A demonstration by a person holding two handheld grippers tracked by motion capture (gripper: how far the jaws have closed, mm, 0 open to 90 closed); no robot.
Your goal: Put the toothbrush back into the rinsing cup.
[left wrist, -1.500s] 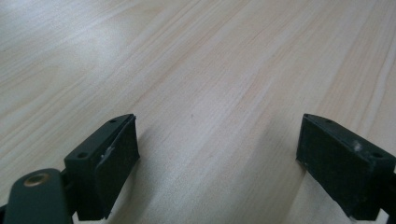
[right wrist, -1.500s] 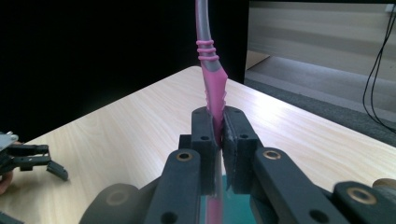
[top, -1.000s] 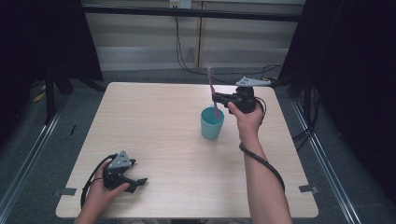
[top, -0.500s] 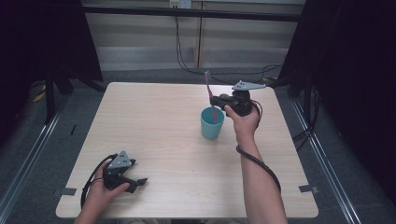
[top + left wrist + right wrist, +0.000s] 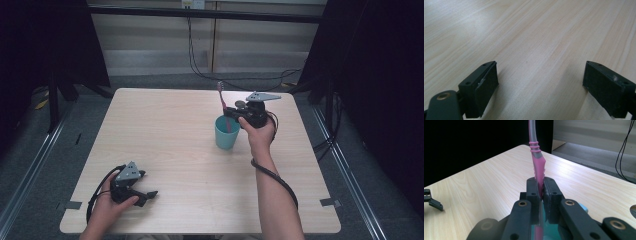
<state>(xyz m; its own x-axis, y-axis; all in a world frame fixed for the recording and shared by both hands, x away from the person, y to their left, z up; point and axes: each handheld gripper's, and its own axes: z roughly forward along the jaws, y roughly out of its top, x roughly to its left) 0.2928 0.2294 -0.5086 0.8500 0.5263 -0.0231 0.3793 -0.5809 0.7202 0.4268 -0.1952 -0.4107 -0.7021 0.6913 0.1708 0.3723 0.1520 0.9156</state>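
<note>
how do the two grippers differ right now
The right gripper has its jaws shut on the pink toothbrush; the left gripper stands wide open with nothing between its jaws. The right is held up over the teal cup; the left rests low at the table. Both have black jaws.

text: none legible | labels: none | brands: none | numbers: none | signs: none | surfaces checked: tabletop (image 5: 165, 135), toothbrush (image 5: 537, 167), cup (image 5: 227, 133), both hand-held grippers | result: no readable marking anywhere
</note>
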